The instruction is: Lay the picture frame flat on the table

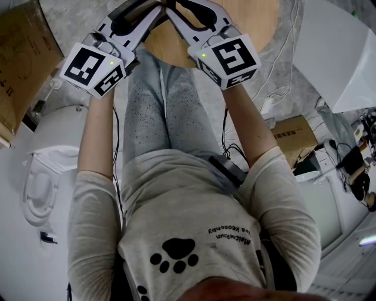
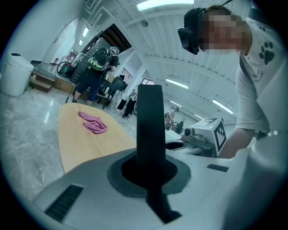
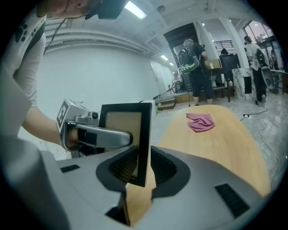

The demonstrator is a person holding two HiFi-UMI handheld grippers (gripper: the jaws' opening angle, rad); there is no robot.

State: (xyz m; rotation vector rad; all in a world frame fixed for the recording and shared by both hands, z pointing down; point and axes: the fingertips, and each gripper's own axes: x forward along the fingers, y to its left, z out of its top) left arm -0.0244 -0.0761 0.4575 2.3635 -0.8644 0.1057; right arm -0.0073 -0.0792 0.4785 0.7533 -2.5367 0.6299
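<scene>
A black picture frame [image 3: 127,134] with a tan panel stands upright on edge between my two grippers, above the near rim of the round wooden table [image 1: 264,29]. In the left gripper view the frame [image 2: 150,121] shows edge-on as a dark bar, and my left gripper [image 2: 150,168] is shut on it. One of the left gripper's fingers [image 3: 101,137] lies across the frame's front. My right gripper [image 3: 140,170] straddles the frame's lower corner, its ridged pads close on either side without visibly pressing. In the head view both grippers, left [image 1: 155,6] and right [image 1: 173,12], meet tip to tip at the top.
A pink cloth [image 3: 201,121] lies further out on the table [image 3: 216,143]. Cardboard boxes [image 1: 17,59] stand at the left, a white fixture [image 1: 47,170] lower left, a white unit [image 1: 338,53] and cables at the right. People stand in the background [image 2: 96,67].
</scene>
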